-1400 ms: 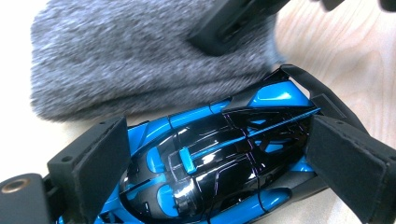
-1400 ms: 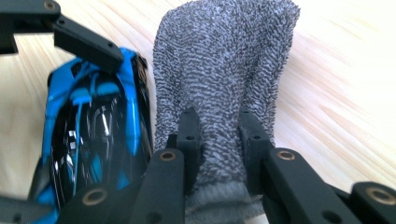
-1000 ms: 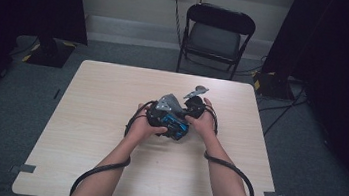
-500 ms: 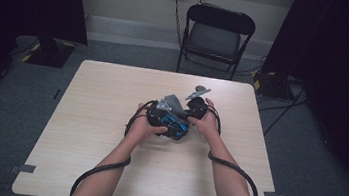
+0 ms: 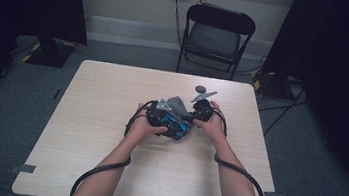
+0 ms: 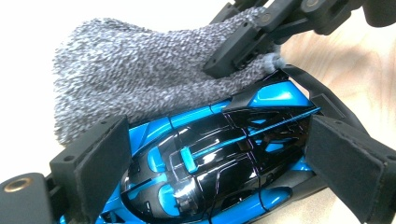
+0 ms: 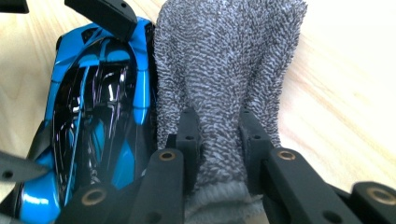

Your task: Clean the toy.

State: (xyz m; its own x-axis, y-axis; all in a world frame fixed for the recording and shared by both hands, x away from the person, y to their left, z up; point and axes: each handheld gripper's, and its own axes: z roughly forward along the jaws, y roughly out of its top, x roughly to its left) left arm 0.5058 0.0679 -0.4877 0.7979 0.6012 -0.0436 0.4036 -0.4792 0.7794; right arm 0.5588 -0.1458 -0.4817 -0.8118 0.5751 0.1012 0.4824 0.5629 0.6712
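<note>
Toy car: a glossy blue-and-black model car [image 6: 205,163] is held just above the middle of the worktop [image 5: 112,95], between the two hands, so that its body is steadied for wiping.
Left hand-held gripper: the left hand-held gripper [image 6: 224,168] is clamped across the car's sides, its padded jaws pressed on either flank; the roof and bonnet are thereby left bare for the cloth.
Grey cloth: a speckled grey terry cloth [image 7: 224,70], sock-like in weave, is draped along one side of the car and touches its blue edge.
Right hand-held gripper: the right hand-held gripper [image 7: 217,140] is closed narrowly on the bunched end of the cloth, so the loose length can be dragged over the paintwork.
Why the split: one tool is used as a vice, the other as a wiping hand.
Step judged: a cleaning stroke along the car's flank appears to be in hand; the glossy top is not yet covered by the cloth.
Background: a small dark round object [image 5: 200,88] lies on the worktop beyond the hands, and a folding chair [image 5: 218,33] stands behind.
</note>
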